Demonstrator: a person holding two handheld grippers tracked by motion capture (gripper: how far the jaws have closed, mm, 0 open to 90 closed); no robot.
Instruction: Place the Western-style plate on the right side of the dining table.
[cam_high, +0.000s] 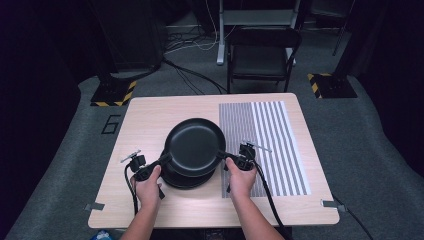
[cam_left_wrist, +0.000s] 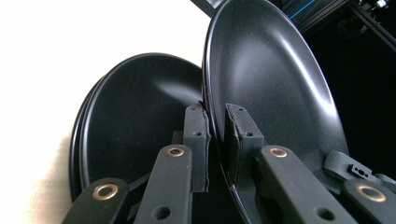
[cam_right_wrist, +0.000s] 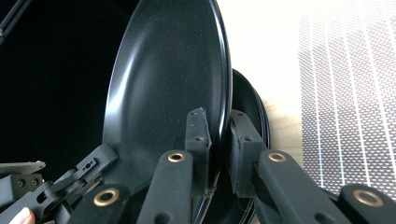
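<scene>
A black plate (cam_high: 195, 145) is held above a stack of black plates (cam_high: 182, 179) on the wooden table (cam_high: 150, 115). My left gripper (cam_high: 165, 159) is shut on the lifted plate's left rim, and my right gripper (cam_high: 223, 156) is shut on its right rim. In the left gripper view the pads (cam_left_wrist: 198, 135) clamp the rim of the raised plate (cam_left_wrist: 266, 79), with the stack (cam_left_wrist: 135, 121) beneath. In the right gripper view the pads (cam_right_wrist: 198, 140) pinch the same plate (cam_right_wrist: 173, 79) edge, and the stack (cam_right_wrist: 250, 107) peeks out behind it.
A striped black-and-white mat (cam_high: 272, 145) covers the table's right half. A dark folding chair (cam_high: 262, 55) stands beyond the far edge, with cables on the grey floor. Hazard-taped stand bases (cam_high: 114, 93) flank the table's far corners.
</scene>
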